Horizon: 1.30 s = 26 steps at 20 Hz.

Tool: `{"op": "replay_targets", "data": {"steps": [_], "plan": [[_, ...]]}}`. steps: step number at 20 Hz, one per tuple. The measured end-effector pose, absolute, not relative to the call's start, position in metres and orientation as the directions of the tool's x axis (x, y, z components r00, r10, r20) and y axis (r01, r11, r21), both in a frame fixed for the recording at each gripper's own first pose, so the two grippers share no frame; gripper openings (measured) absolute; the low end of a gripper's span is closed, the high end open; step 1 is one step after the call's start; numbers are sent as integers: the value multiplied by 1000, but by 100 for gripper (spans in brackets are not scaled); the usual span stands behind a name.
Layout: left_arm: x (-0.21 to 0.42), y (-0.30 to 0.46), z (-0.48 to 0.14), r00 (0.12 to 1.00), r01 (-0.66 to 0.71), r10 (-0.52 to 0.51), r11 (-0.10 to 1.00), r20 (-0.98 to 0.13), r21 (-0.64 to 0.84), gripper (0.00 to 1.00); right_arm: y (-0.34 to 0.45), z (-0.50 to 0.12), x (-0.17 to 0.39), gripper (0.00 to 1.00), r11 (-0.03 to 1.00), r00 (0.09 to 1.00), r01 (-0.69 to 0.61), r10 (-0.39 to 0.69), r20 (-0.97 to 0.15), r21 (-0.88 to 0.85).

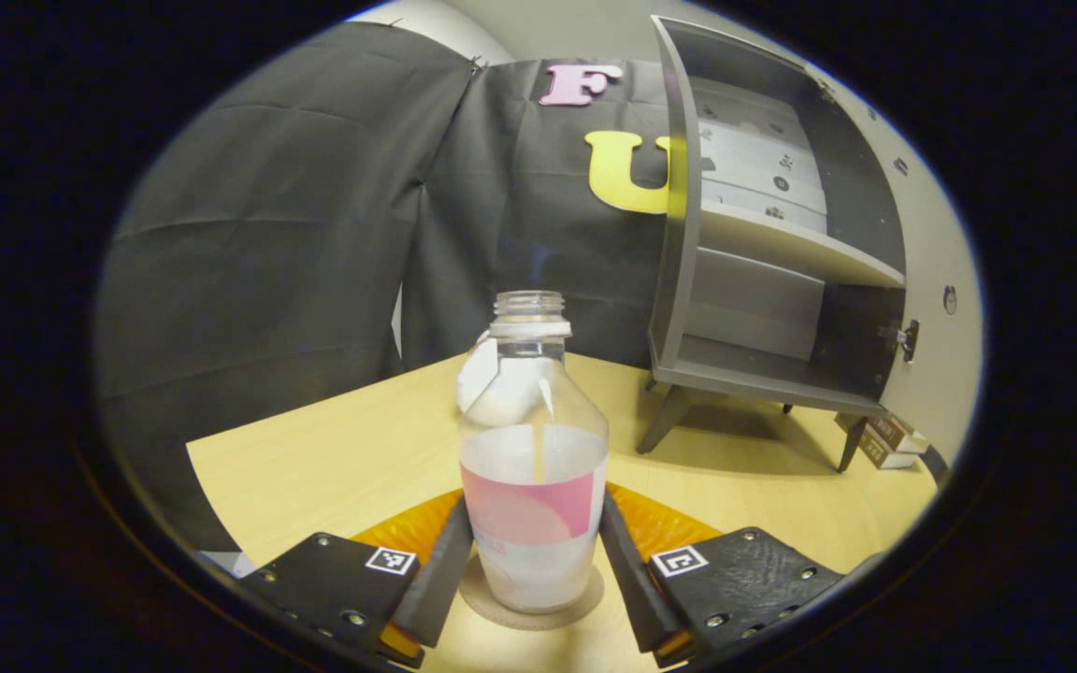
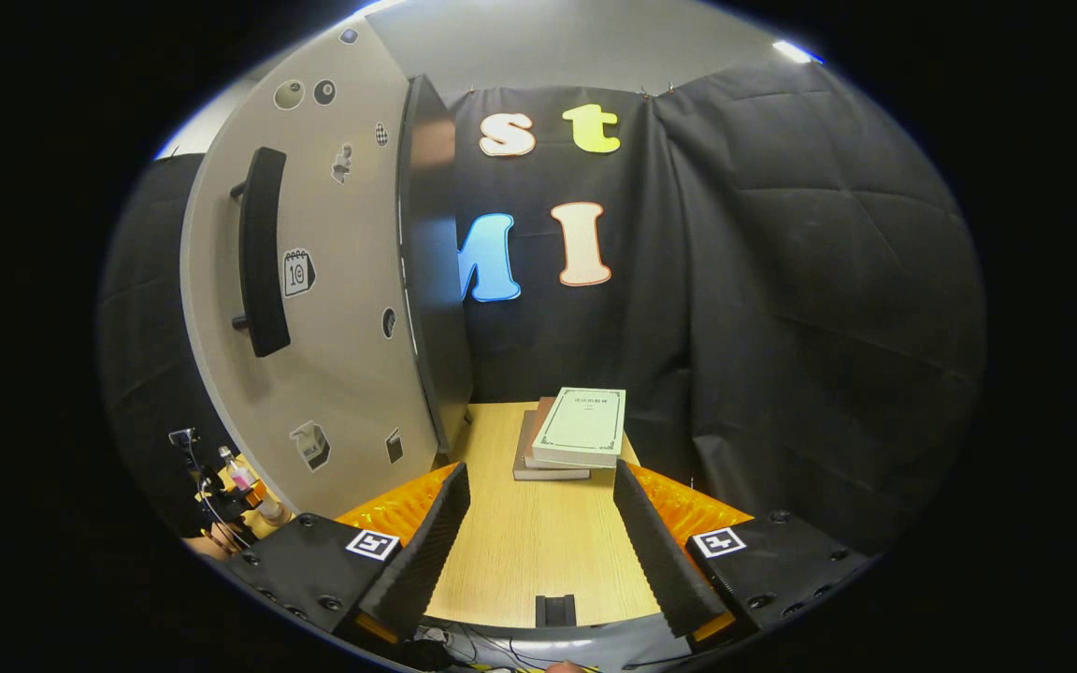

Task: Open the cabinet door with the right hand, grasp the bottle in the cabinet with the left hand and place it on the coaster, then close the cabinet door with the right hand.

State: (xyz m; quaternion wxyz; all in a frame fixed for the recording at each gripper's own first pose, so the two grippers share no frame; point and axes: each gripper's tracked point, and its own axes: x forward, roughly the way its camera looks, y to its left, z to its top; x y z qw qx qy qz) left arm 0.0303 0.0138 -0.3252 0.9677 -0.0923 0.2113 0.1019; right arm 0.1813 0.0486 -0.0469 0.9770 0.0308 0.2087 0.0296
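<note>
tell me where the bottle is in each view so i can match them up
Left gripper view: bottle at centre bottom, upright on the coaster.
Right gripper view: bottle tiny at lower left, past the door's left edge.
Shared landmark: the open cabinet door.

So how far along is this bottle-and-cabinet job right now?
Done: the cabinet door stands open, and the bottle is out of the cabinet, standing on the coaster.
In hand: the left gripper flanks the bottle; whether its fingers touch it is unclear.
Left: back that gripper away, then close the door with the right gripper, which is open, empty and beside the door.
</note>
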Motion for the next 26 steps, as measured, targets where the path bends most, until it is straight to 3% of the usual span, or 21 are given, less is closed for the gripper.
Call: {"op": "replay_targets", "data": {"steps": [1, 2, 3, 5, 6, 9, 10, 11, 19, 20, 21, 25, 26], "plan": [[31, 15, -324, 888, -241, 166, 963, -430, -125, 75, 50, -48, 182, 98, 996, 910, -49, 74, -407, 72], [30, 13, -320, 889, -237, 168, 964, -425, -116, 84, 52, -48, 182, 98, 996, 910, -52, 77, -407, 73], [28, 13, -314, 893, -237, 173, 966, -416, -106, 87, 53, -48, 184, 98, 996, 910, -54, 80, -407, 74], [31, 14, -300, 901, -233, 182, 969, -395, -85, 88, 55, -46, 186, 93, 995, 912, -62, 88, -401, 76], [30, 14, -291, 904, -230, 185, 970, -385, -74, 89, 55, -44, 186, 98, 995, 914, -67, 92, -396, 78], [35, 14, -263, 919, -220, 186, 973, -347, -63, 90, 57, -36, 191, 98, 992, 922, -81, 111, -371, 94], [36, 14, -251, 923, -219, 186, 974, -335, -62, 88, 57, -32, 193, 93, 991, 925, -84, 115, -362, 100], [37, 15, -239, 927, -220, 189, 973, -323, -62, 87, 58, -29, 195, 98, 990, 928, -88, 121, -352, 108], [27, 21, -110, 953, -221, 212, 975, -216, -20, 87, 74, 17, 220, 98, 961, 940, -193, 239, -245, 196], [23, 20, -93, 954, -221, 215, 975, -209, -8, 86, 77, 23, 224, 93, 958, 939, -209, 252, -233, 194], [18, 20, -73, 958, -214, 212, 977, -193, 9, 86, 82, 29, 228, 98, 956, 939, -227, 265, -218, 186], [-2, 19, -9, 972, -193, 199, 980, -125, 56, 86, 107, 55, 240, 98, 938, 933, -290, 321, -163, 191], [-6, 20, 0, 976, -182, 184, 983, -114, 33, 86, 115, 60, 242, 92, 930, 928, -306, 339, -155, 203]]}}
